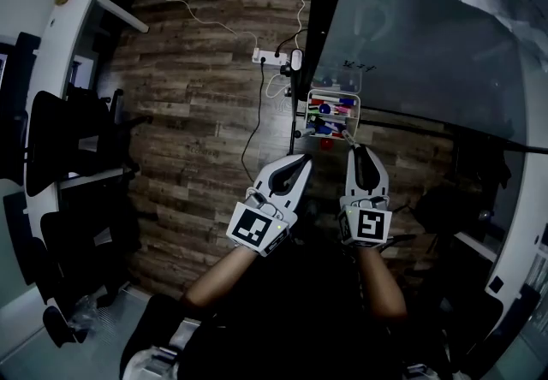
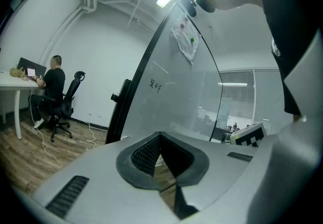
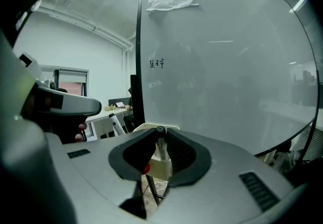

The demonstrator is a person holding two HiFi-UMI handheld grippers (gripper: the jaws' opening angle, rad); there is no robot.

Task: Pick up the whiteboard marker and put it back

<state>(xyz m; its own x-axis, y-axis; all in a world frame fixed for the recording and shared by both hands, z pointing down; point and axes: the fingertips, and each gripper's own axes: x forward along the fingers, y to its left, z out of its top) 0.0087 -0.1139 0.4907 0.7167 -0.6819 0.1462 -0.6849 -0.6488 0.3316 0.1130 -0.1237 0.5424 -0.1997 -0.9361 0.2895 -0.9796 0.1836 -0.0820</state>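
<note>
Here, the right tongs (image 3: 159, 133) are clenched on the capped top of the whiteboard marker (image 3: 161, 147), which stands upright in the white holder (image 3: 154, 168) at the foot of the whiteboard (image 3: 227, 66). The left tongs (image 2: 160, 137) are level beside them, closed on nothing.

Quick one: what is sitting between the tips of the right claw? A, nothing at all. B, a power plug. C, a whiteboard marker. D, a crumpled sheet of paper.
C: in the right gripper view a whiteboard marker with a dark cap stands upright between the tips of the right claw, both tips against it, and the head view shows that claw at the marker tray.
</note>
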